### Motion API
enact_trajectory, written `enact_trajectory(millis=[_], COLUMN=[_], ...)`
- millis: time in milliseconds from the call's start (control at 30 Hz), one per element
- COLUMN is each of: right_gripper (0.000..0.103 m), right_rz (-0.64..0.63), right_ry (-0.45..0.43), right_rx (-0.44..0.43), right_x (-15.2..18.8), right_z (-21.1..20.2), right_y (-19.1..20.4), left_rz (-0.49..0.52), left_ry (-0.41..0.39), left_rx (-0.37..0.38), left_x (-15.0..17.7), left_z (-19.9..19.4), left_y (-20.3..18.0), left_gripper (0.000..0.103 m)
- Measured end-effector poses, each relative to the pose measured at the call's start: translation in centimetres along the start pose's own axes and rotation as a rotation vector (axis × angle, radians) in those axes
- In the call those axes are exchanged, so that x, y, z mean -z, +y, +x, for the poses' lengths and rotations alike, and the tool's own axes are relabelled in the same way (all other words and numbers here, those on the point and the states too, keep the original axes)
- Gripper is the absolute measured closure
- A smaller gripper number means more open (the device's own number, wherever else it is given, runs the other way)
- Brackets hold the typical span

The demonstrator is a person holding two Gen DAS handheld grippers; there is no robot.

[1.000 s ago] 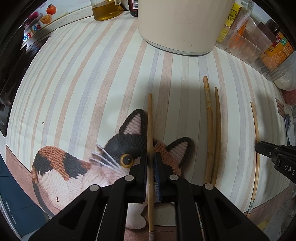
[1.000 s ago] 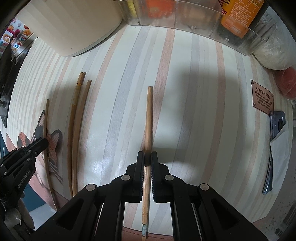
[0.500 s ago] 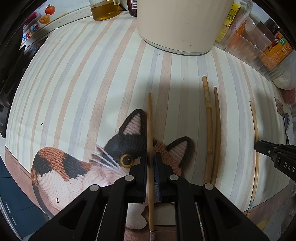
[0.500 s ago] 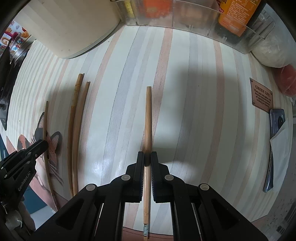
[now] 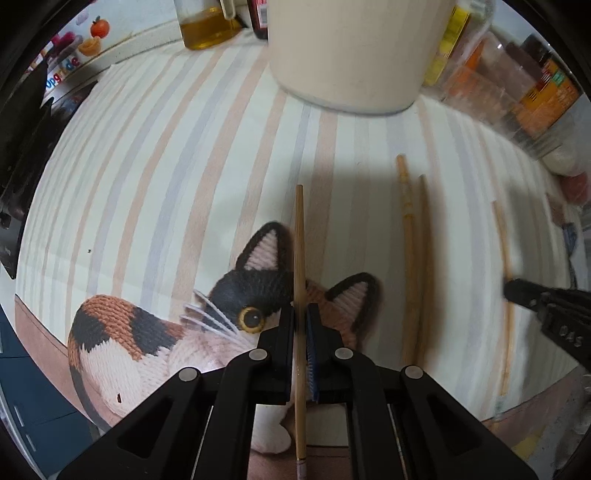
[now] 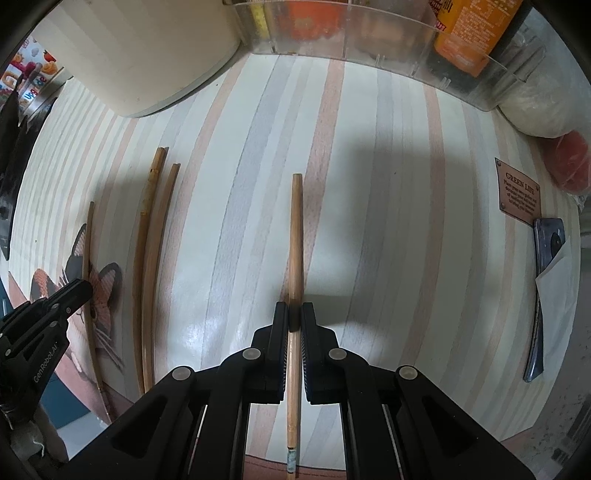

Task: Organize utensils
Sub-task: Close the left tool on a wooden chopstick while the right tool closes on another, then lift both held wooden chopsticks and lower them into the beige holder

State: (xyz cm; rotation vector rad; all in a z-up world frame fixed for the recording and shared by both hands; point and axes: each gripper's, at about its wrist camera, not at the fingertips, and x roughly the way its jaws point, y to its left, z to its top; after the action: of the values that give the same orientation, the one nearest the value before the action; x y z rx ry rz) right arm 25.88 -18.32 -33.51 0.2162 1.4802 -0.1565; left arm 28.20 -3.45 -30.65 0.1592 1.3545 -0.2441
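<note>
1. The left gripper has its fingers closed on a chopstick, which runs straight ahead over the cat's head printed on the striped mat.
2. The right gripper has its fingers closed on a second chopstick, pointing toward the mat's far edge over a bare striped stretch.
3. Between the two held sticks a pair of chopsticks lies flat on the mat, side by side and touching along most of their length, near the front edge.
4. A cream container stands at the mat's far edge, with an oil jug to its left.
5. A clear bin of packets lines the far right edge.
6. A phone lies at the mat's right edge, beside a brown label.
</note>
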Motion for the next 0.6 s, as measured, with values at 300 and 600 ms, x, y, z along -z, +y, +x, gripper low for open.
enact_trajectory(millis=[300,600], right_gripper=[0.097,0.098], right_rz=[0.002,-0.019], right_ry=[-0.168,-0.422], right_rx=[-0.072,-0.128], right_x=[1.4,1.8], right_z=[-5.3,-13.1], right_y=[-0.1,1.0], left_rz=[0.002,0.002], left_ry=[-0.146,-0.337], left_rx=[0.058,0.104], left_x=[-1.1,-3.2], left_z=[-7.1,-14.8], left_y=[-0.5,-1.2], left_gripper=[0.099,0.099])
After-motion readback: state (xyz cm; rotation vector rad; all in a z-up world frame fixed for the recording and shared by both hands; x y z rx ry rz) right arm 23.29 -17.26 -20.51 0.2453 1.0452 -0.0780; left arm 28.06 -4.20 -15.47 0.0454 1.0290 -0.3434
